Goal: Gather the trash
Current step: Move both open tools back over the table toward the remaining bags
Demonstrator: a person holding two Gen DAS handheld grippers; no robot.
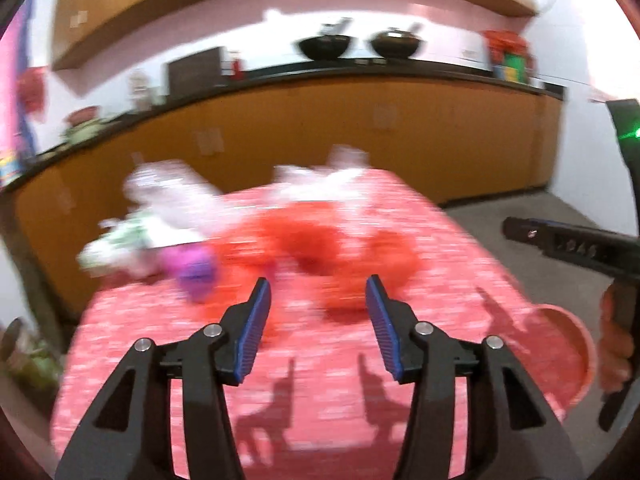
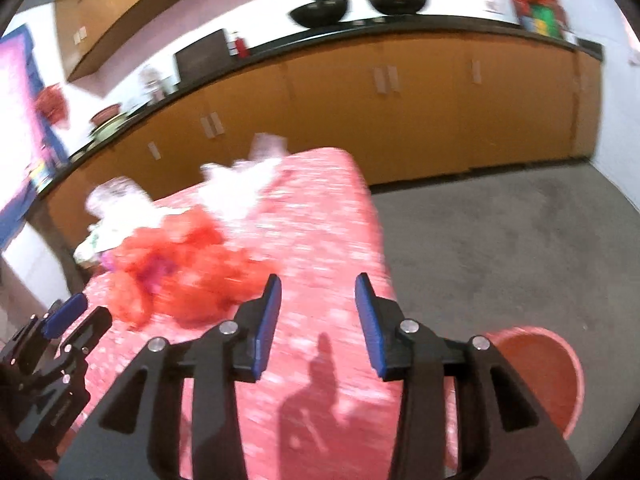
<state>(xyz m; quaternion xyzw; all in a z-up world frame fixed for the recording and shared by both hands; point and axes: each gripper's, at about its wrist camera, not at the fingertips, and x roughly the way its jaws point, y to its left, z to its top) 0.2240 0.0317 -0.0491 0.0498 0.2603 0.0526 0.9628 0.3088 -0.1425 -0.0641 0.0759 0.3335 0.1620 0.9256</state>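
Observation:
Both views are blurred by motion. Crumpled red trash (image 1: 320, 246) (image 2: 180, 280) lies on the table's red patterned cloth (image 1: 320, 400) (image 2: 320, 240), with white wrappers (image 1: 168, 200) (image 2: 240, 188) and a purple piece (image 1: 196, 272) behind and left of it. My left gripper (image 1: 318, 304) hangs open above the cloth, just short of the red pile, nothing between its blue pads. Over the table's right part my right gripper (image 2: 318, 300) is open and holds nothing; it also shows in the left wrist view (image 1: 516, 228). A red bucket (image 1: 568, 356) (image 2: 544, 372) stands below the table's right edge.
An orange cabinet run with a black countertop (image 1: 360, 72) (image 2: 400, 28) carries two dark bowls (image 1: 324, 46) (image 2: 320, 12) and other items behind the table. Grey carpet (image 2: 500, 240) spreads to the right. A hand (image 1: 616, 352) grips the right tool's handle.

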